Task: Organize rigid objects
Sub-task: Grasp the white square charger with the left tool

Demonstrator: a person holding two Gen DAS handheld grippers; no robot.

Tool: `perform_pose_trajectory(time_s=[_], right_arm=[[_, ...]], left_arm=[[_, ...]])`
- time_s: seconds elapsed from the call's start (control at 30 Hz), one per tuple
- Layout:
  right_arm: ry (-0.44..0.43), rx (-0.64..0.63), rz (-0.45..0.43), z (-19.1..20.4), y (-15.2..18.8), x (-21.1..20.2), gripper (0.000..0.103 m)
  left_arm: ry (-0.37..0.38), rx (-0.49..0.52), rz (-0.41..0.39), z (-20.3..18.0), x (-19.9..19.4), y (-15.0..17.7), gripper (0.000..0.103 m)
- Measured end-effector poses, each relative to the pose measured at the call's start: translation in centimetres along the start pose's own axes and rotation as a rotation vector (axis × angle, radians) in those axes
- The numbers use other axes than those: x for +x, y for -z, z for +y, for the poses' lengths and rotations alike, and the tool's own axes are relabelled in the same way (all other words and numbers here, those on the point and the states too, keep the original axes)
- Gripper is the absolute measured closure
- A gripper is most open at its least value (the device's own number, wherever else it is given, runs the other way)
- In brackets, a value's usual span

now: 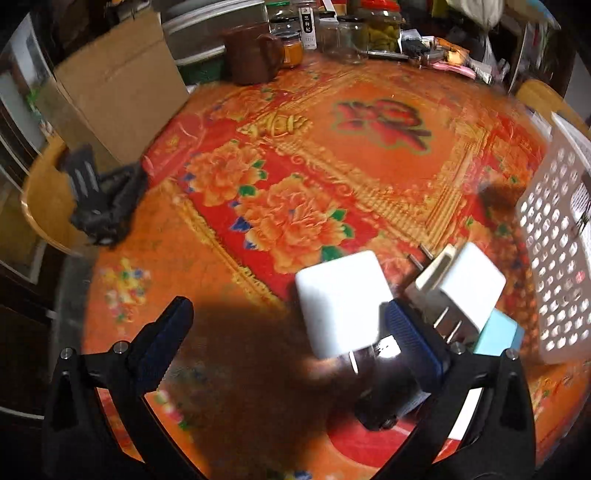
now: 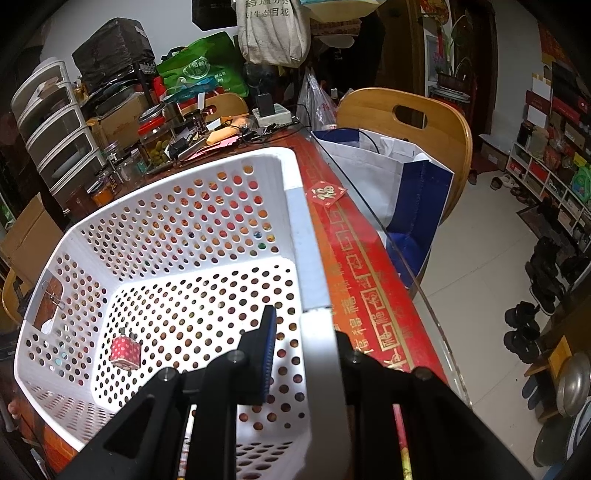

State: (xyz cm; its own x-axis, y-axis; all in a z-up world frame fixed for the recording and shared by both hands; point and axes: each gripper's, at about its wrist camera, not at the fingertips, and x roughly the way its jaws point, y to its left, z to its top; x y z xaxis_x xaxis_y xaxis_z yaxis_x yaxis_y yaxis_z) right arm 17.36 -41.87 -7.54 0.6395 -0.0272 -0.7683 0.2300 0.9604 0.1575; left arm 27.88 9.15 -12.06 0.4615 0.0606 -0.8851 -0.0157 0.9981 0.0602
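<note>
My left gripper stands wide open over the red flowered tablecloth, and the picture is blurred by motion. A white charger cube lies just ahead of its right finger, untouched by the pads. A second white plug and a light blue block sit beside it, with a dark item below. My right gripper is shut on the rim of the white perforated basket. A red dotted charger lies on the basket floor.
The basket stands at the table's right edge. At the back are a brown mug, glass jars and a cardboard box. A black object lies at the left. A wooden chair holds a blue-white bag.
</note>
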Motion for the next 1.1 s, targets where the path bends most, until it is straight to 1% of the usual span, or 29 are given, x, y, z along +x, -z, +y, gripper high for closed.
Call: perform_pose_trajectory(time_s=[0.03,0.1,0.2,0.3,0.5,0.77,0.9,1.0,1.03,1.07,1.1], right_arm=[[0.002,0.000,0.001,0.0,0.0,0.0,0.085],[0.007,0.002,0.003,0.0,0.0,0.0,0.085],[0.014,0.003,0.004,0.0,0.0,0.0,0.085],[0.020,0.002,0.006,0.1,0.0,-0.1,0.085],[0.028,0.000,0.007,0.2,0.1,-0.1,0.085],[0.031,0.000,0.008,0.1,0.0,0.0,0.085],[0.035,-0.001,0.011,0.1,0.0,0.0,0.085],[0.037,-0.002,0.011,0.1,0.0,0.0,0.085],[0.037,-0.001,0.011,0.1,0.0,0.0,0.085],[0.037,-0.002,0.011,0.1,0.0,0.0,0.085],[0.037,-0.002,0.011,0.1,0.0,0.0,0.085]], left_arm=[[0.026,-0.019,0.005,0.4,0.3,-0.2,0.000],[0.052,-0.029,0.008,0.1,1.0,-0.1,0.000],[0.067,-0.019,0.024,-0.5,1.6,-0.1,0.000],[0.069,-0.023,0.038,-1.2,2.5,0.2,0.000],[0.038,-0.039,0.036,-1.3,3.6,0.4,0.000],[0.042,-0.057,0.033,-1.3,4.0,0.6,0.000],[0.070,-0.067,0.028,-1.3,4.2,0.7,0.000],[0.076,-0.073,0.022,-1.3,4.2,0.7,0.001],[0.075,-0.074,0.019,-1.4,4.2,0.7,0.003],[0.074,-0.076,0.009,-1.4,4.0,0.7,0.011],[0.076,-0.075,0.001,-1.4,3.8,0.7,0.016]])
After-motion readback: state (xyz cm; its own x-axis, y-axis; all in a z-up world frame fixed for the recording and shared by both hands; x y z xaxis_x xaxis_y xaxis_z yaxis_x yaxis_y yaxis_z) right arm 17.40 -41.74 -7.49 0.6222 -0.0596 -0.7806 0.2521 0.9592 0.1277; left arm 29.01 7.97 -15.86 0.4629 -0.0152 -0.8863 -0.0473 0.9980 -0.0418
